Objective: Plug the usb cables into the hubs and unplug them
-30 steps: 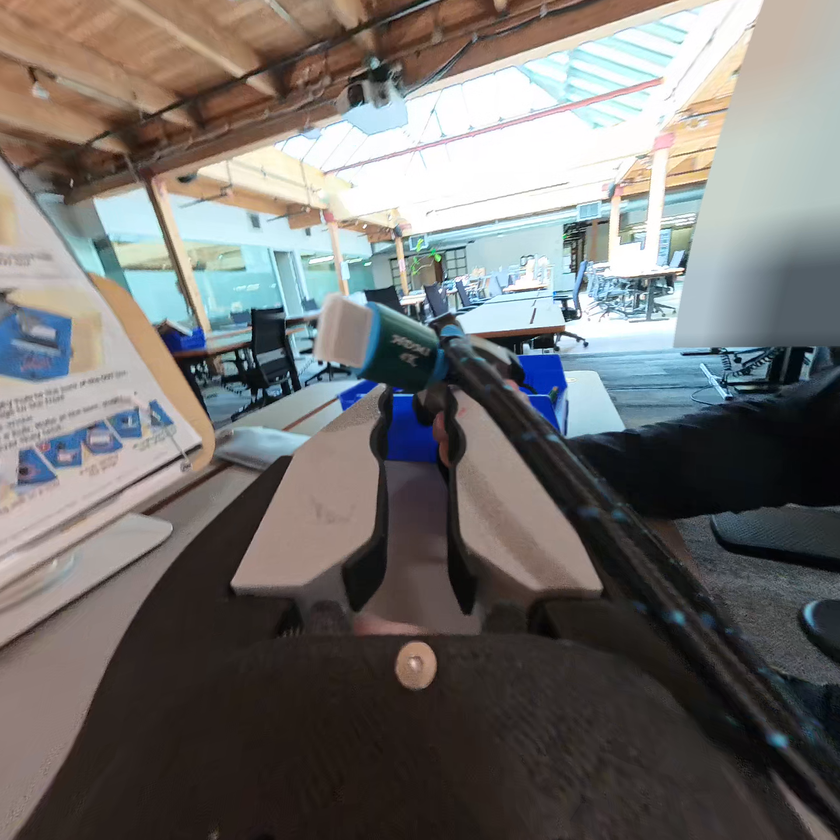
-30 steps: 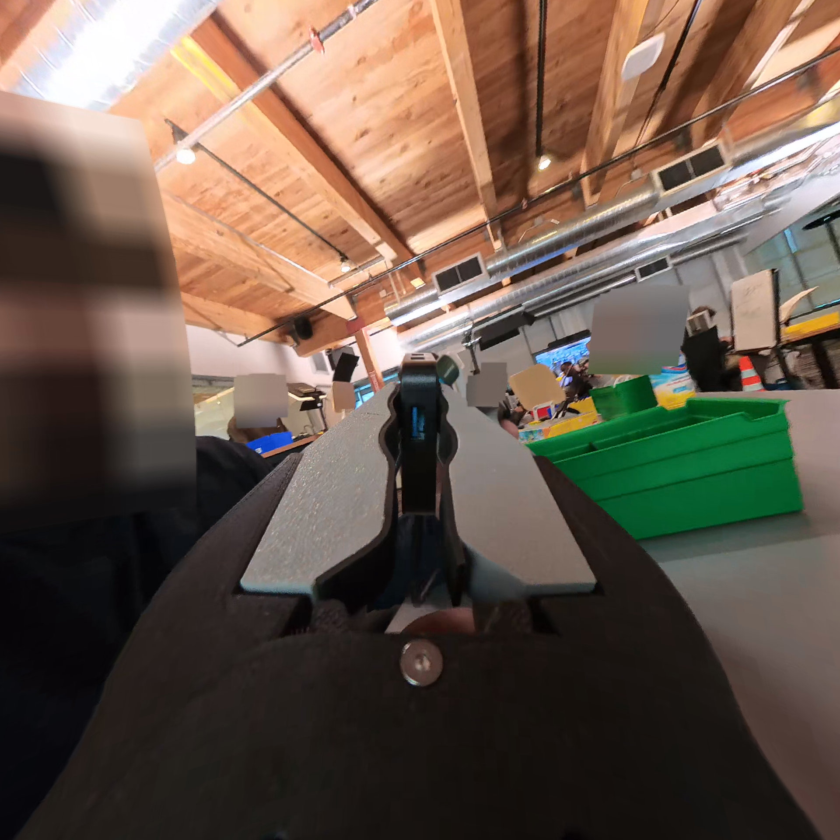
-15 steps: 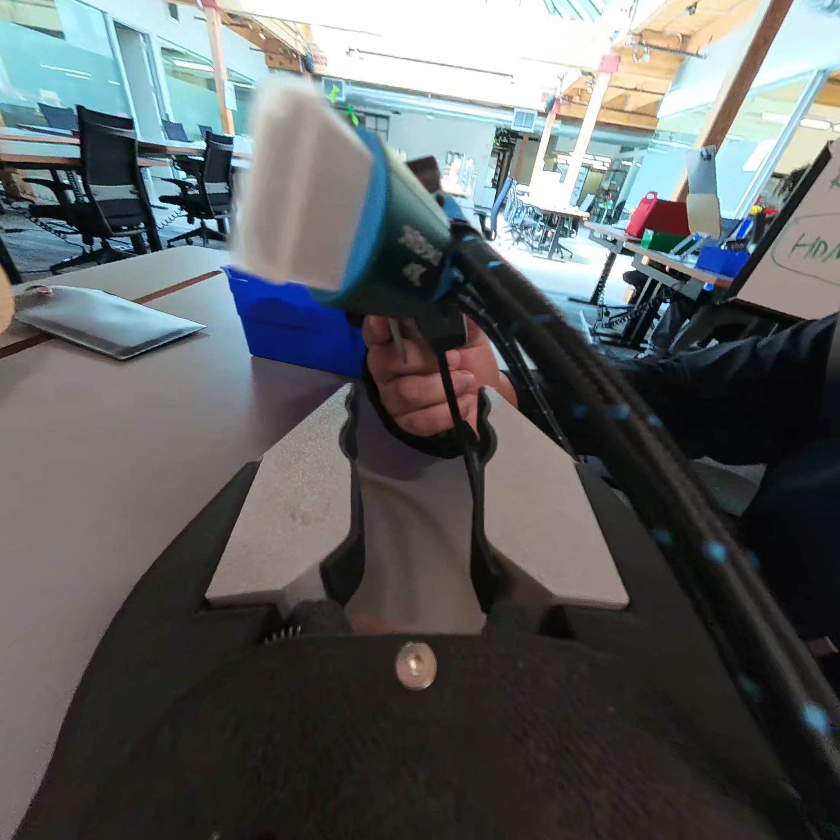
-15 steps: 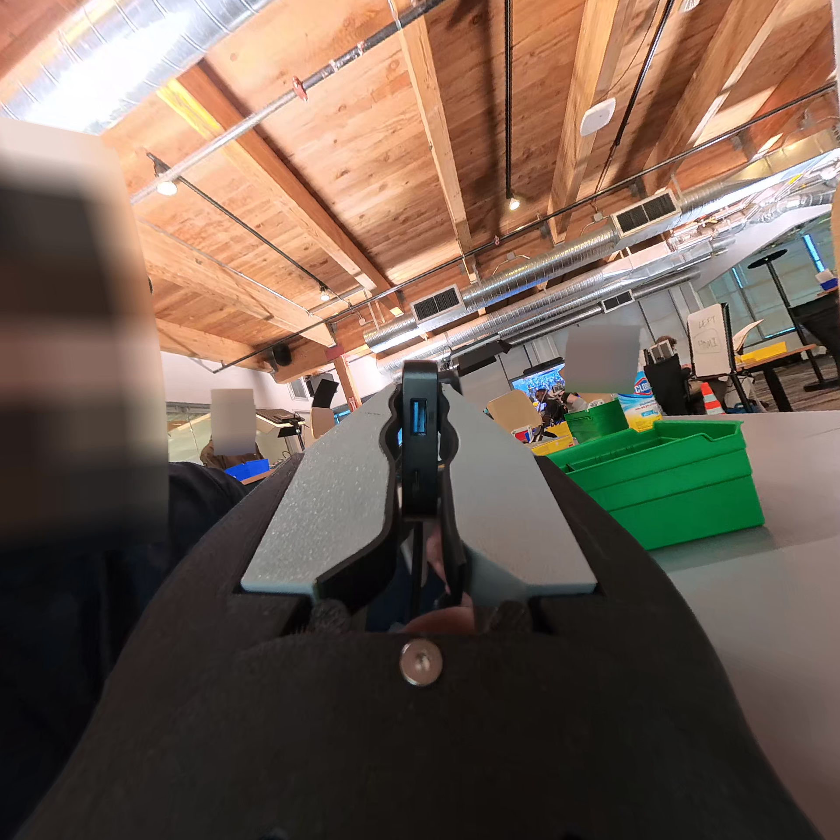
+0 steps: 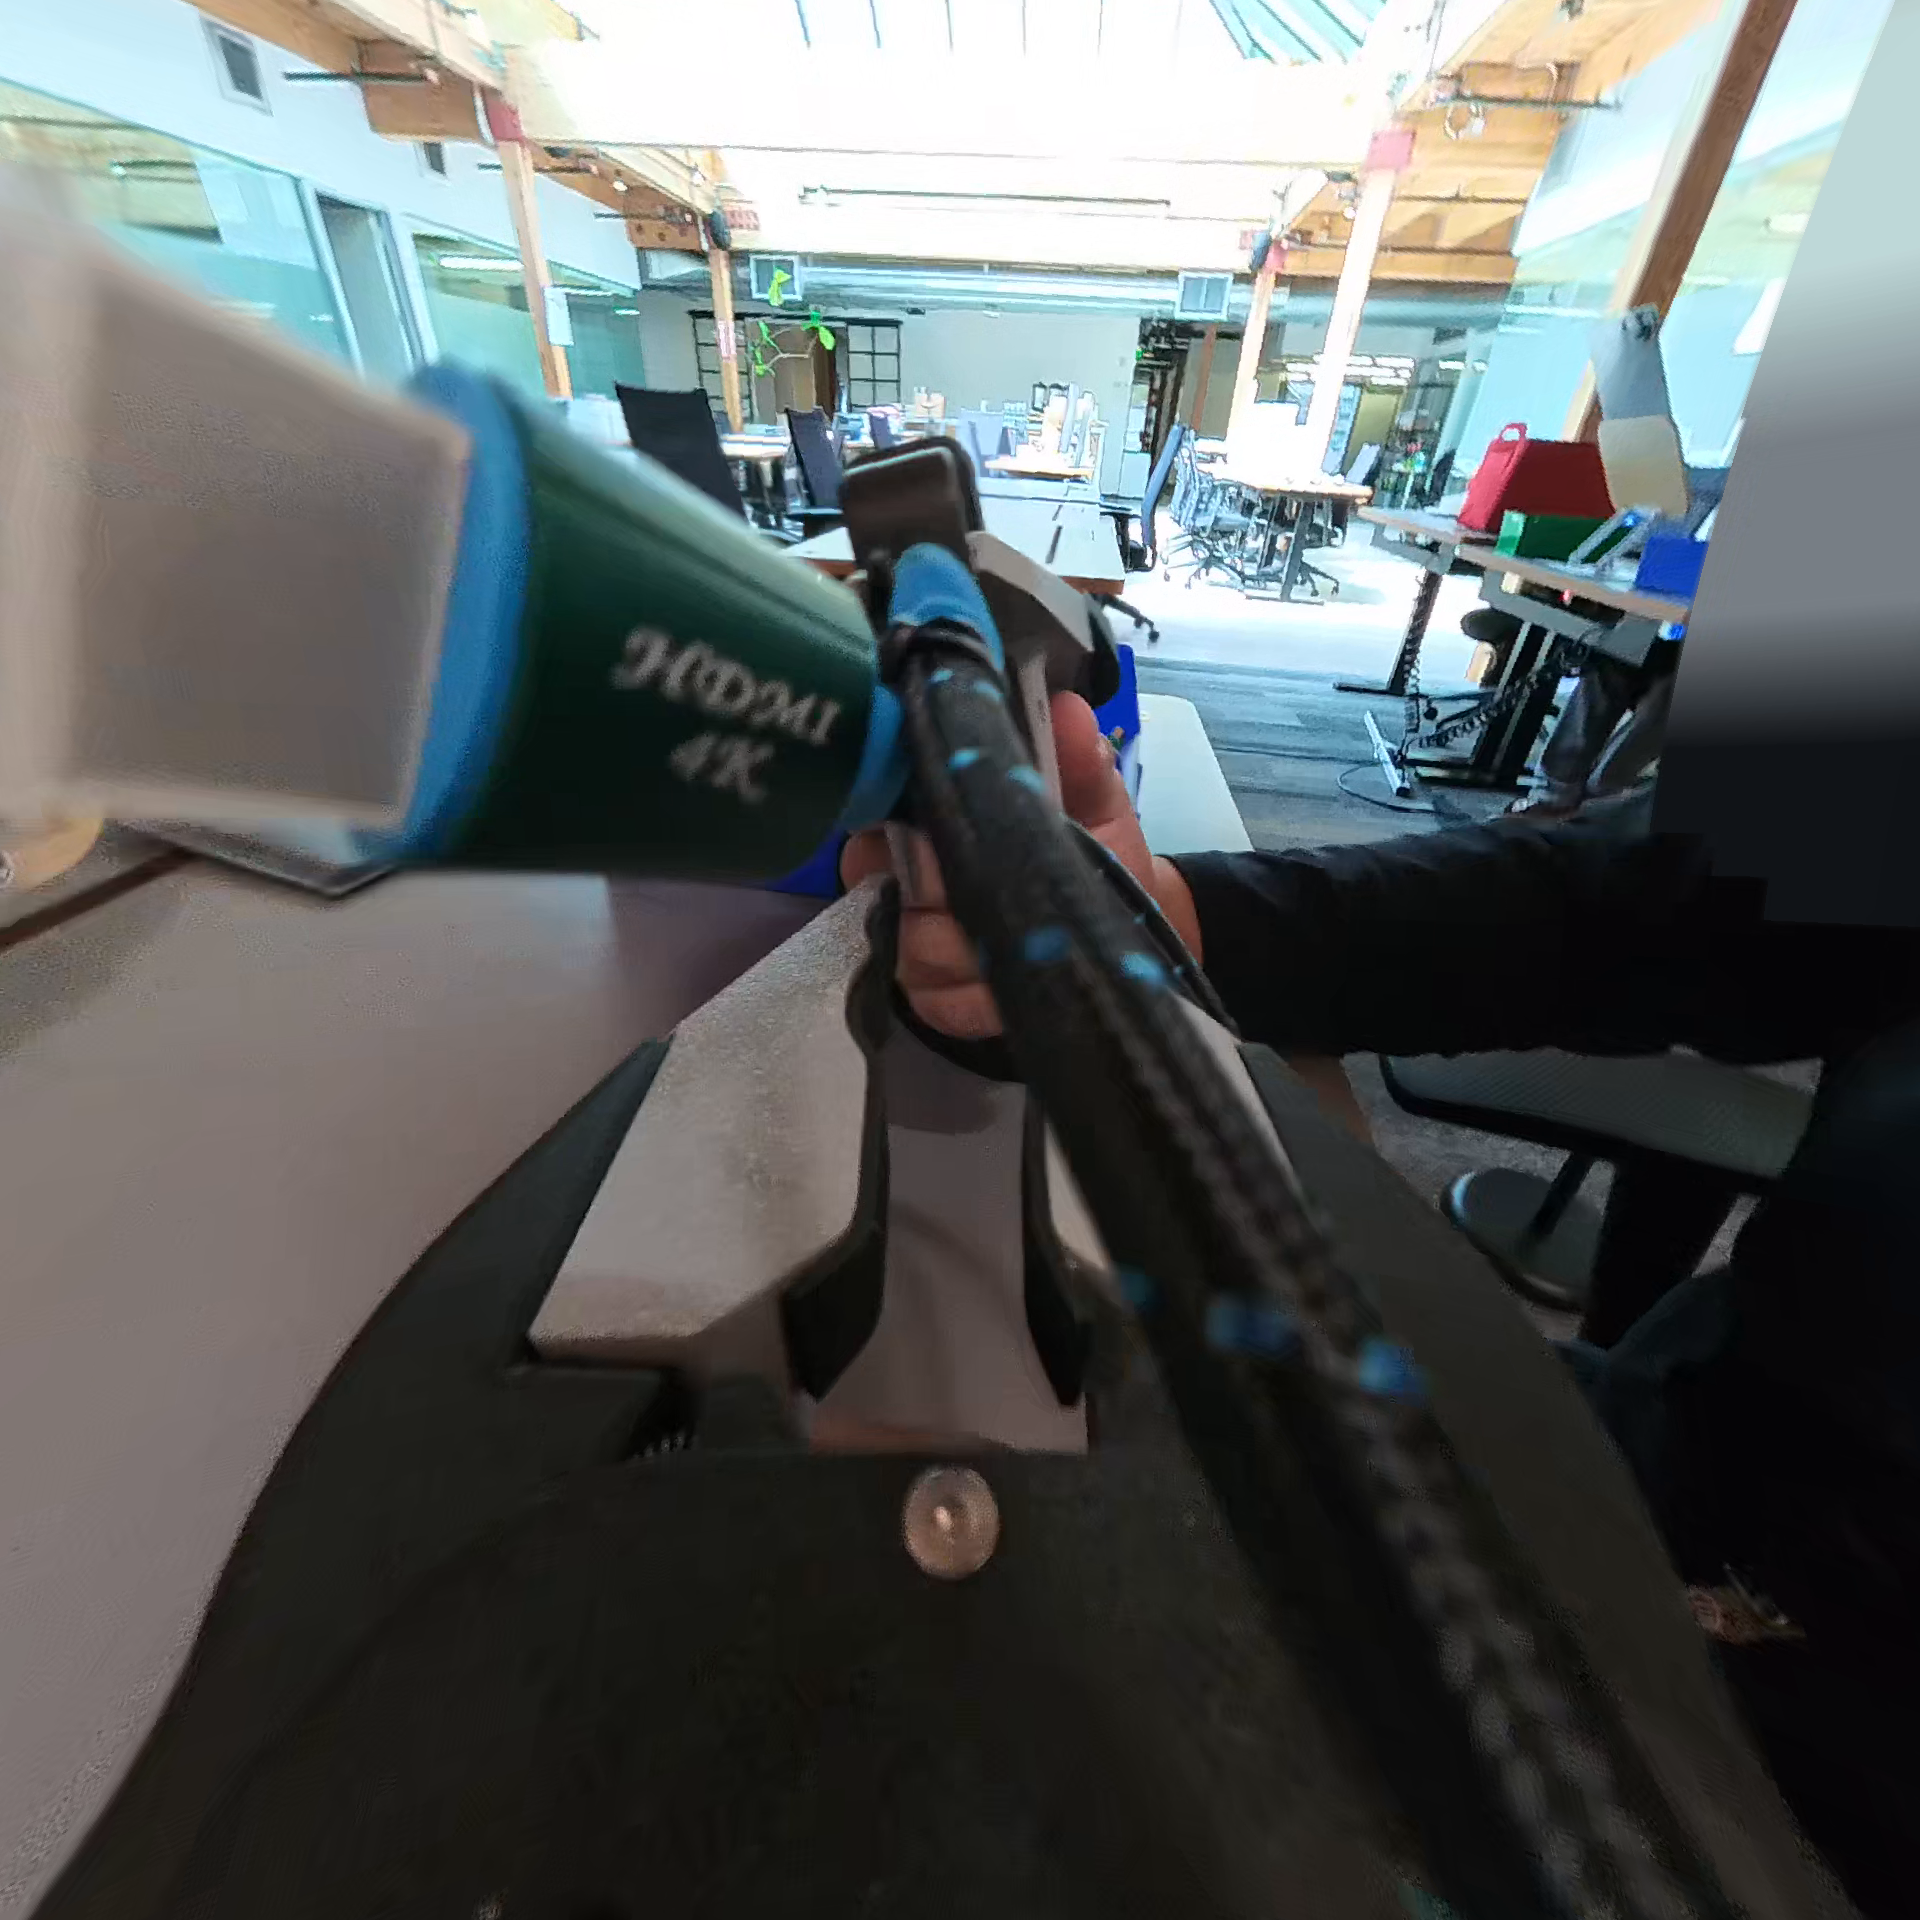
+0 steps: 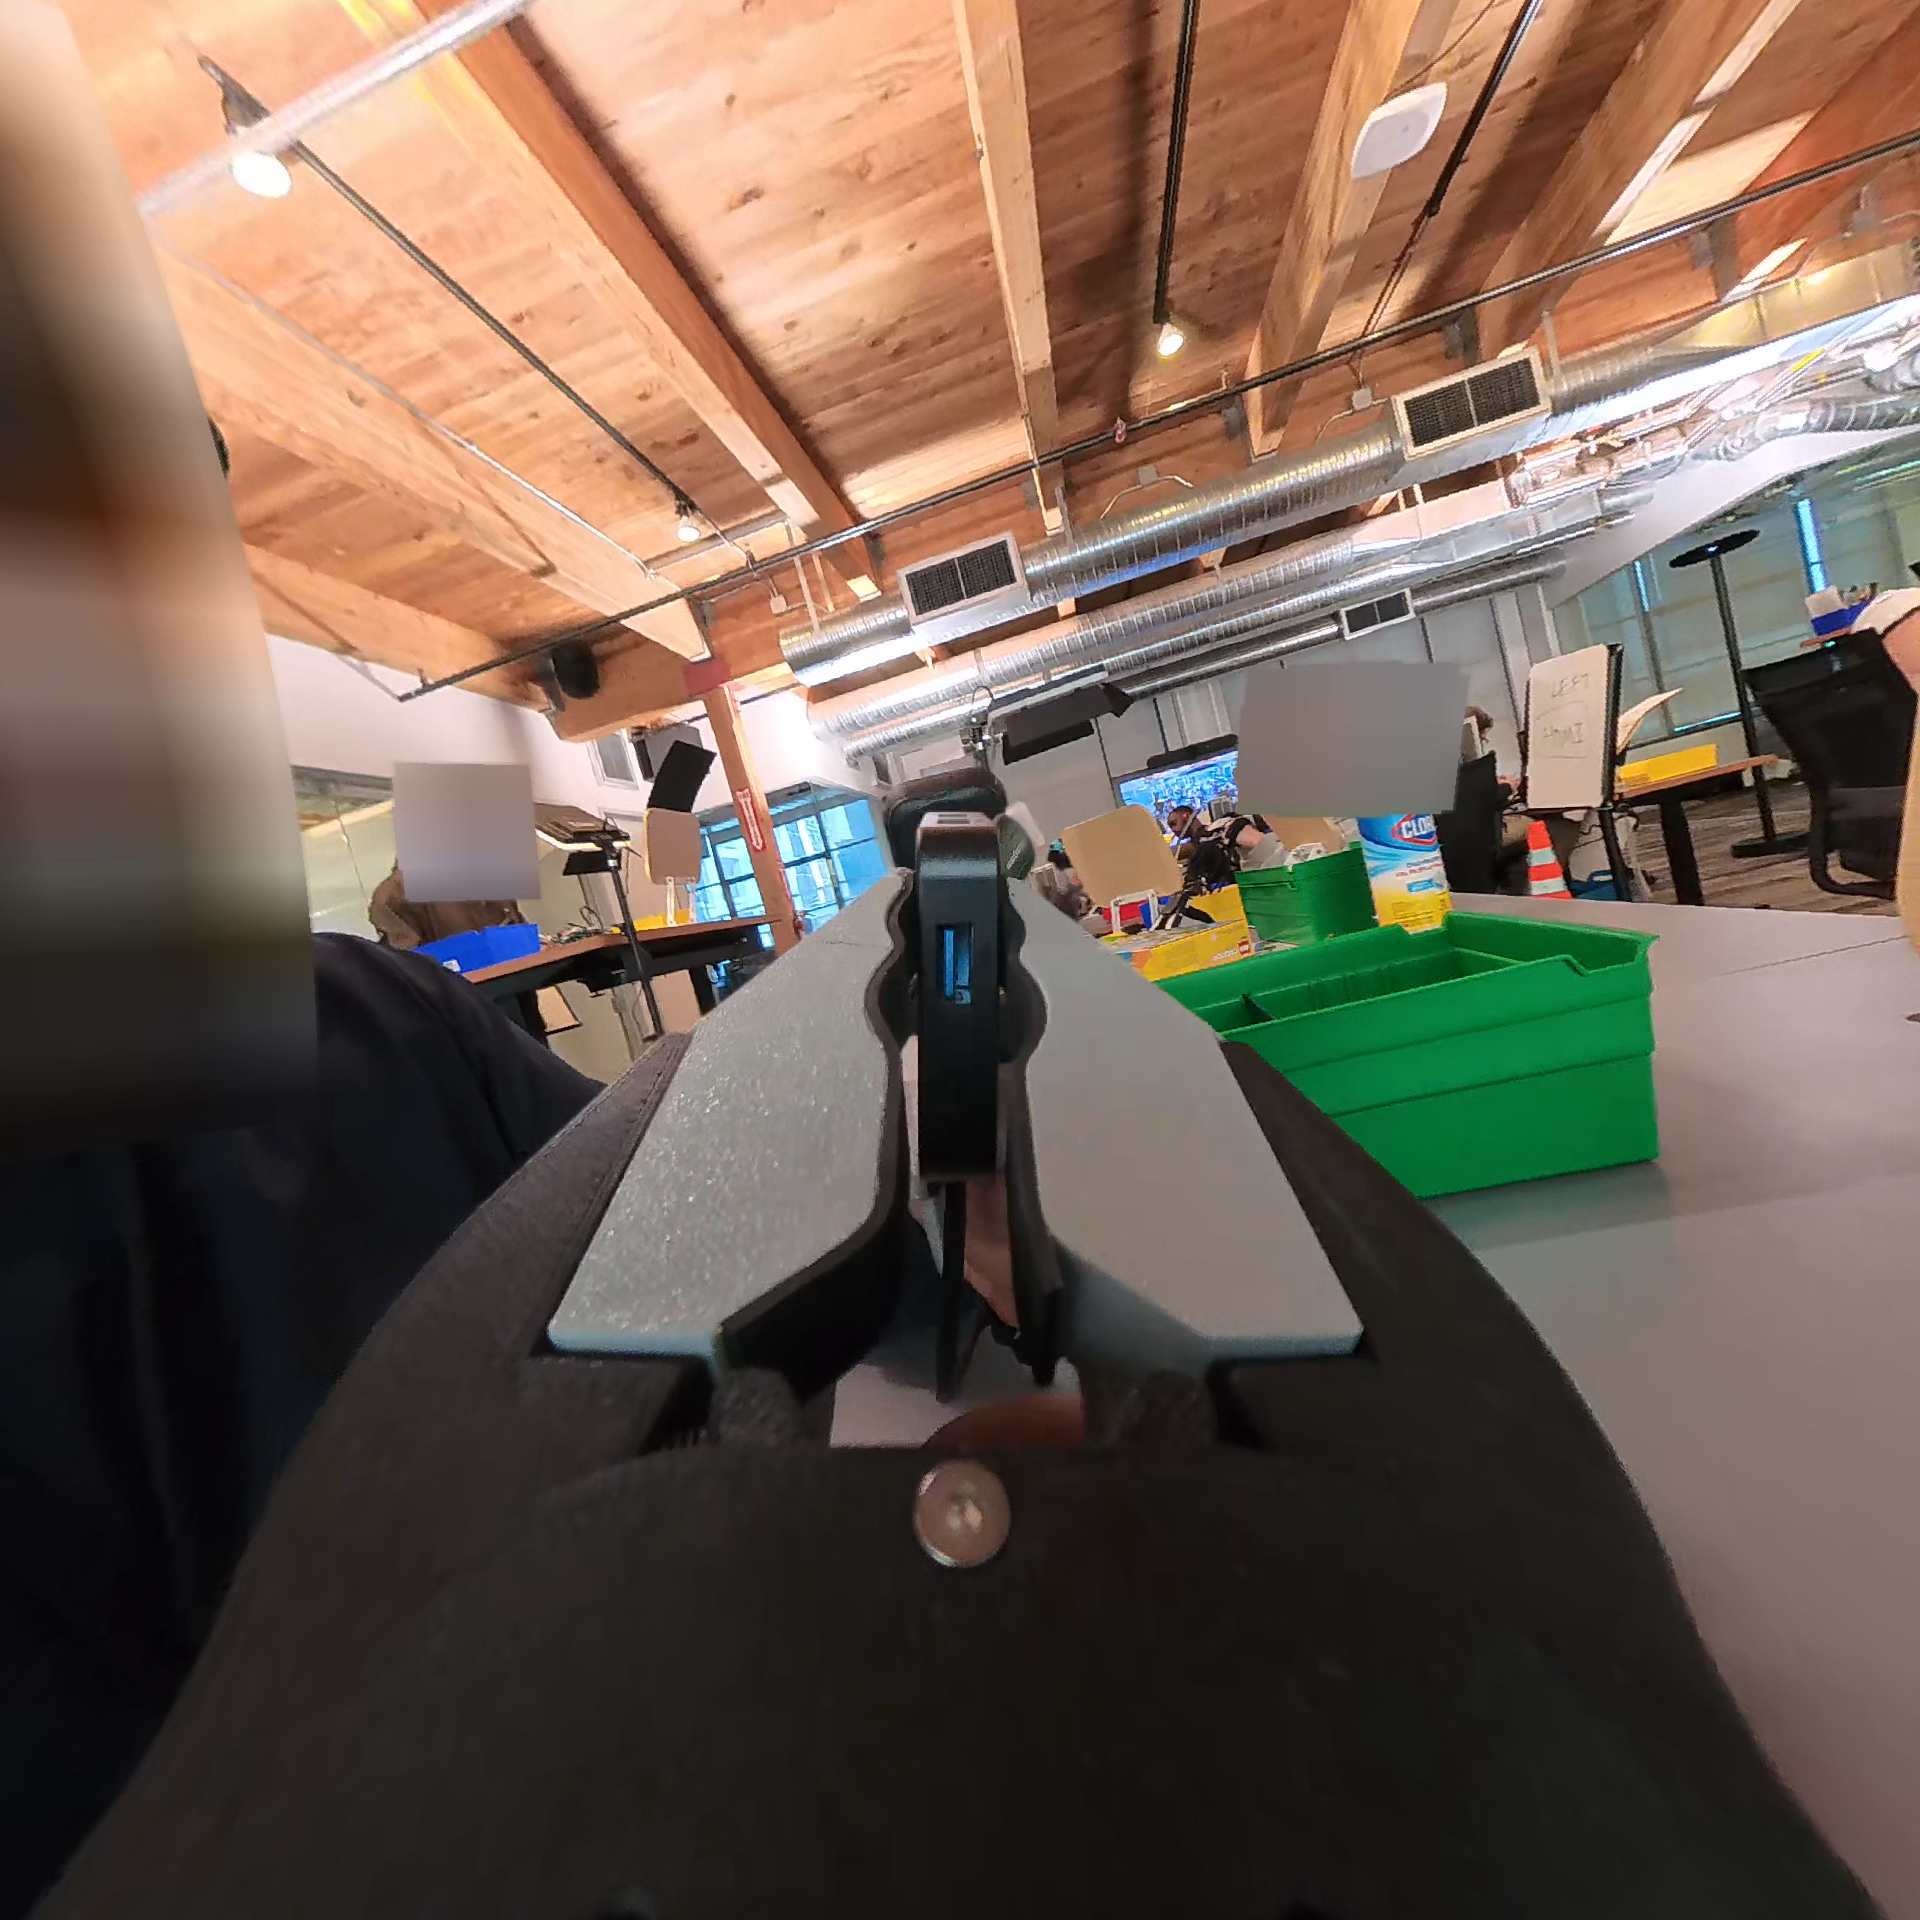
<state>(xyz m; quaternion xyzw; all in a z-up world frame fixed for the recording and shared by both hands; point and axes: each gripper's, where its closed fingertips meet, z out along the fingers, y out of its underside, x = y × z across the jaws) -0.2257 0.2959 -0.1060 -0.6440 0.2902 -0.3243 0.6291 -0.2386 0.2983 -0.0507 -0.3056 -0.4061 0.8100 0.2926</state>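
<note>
My left gripper (image 5: 956, 935) is open, with the grey table (image 5: 312, 1091) showing between its jaws. A black braided cable (image 5: 1122, 1091) with blue flecks lies across its right finger and ends in a teal plug (image 5: 665, 675) with a white cap (image 5: 208, 582), close to the camera. I cannot tell what holds the cable up. My right gripper (image 6: 958, 904) is shut on a thin black adapter (image 6: 956, 1039) with a blue port, held edge-on above the table. In the left wrist view a hand (image 5: 966, 966) holds the right gripper just behind the plug.
Stacked green bins (image 6: 1455, 1029) stand on the grey table (image 6: 1714, 1299) right of my right gripper. A silver pouch (image 5: 260, 862) and a blue bin (image 5: 1127, 675) lie behind the plug. A dark sleeve (image 5: 1455, 935) reaches in from the right, with an office chair (image 5: 1558, 1143) below it. The left gripper's tips are roughly 5 centimeters from the right gripper's.
The left view swung right, away from the standing board. The plug and the right hand came much nearer. My left jaws opened a little wider. The right gripper kept its hold and tilted slightly down.
</note>
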